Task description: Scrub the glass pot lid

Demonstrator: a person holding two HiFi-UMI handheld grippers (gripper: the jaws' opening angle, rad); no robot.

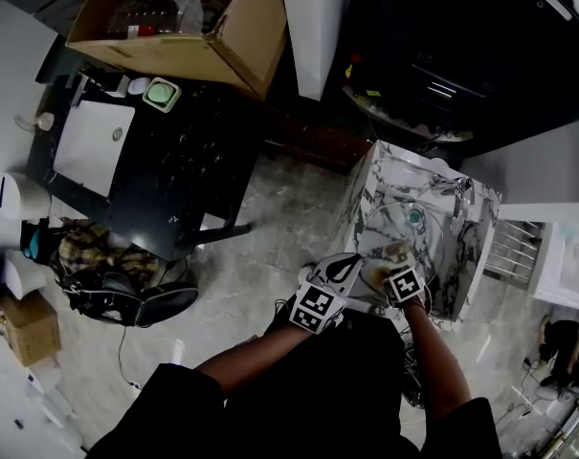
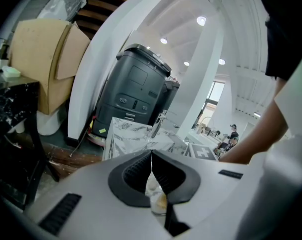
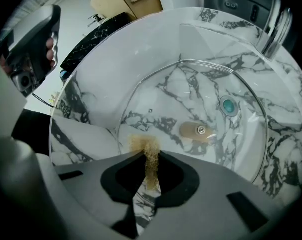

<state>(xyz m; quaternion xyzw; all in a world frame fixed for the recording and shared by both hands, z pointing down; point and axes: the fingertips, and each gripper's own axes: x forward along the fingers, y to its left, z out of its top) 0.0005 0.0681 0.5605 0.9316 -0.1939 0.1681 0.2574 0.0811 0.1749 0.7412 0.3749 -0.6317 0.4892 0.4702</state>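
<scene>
The glass pot lid is held tilted over the marble sink, its brown knob showing through the glass. My right gripper is shut on a tan scrub sponge that presses on the lid's near part. In the left gripper view my left gripper is shut on a pale glassy edge, apparently the lid's rim. In the head view the left gripper and the right gripper sit close together at the sink's near corner.
A chrome faucet stands at the sink's far side and a teal drain plug lies in the basin. A black table with a cardboard box is to the left. A black machine stands behind the sink.
</scene>
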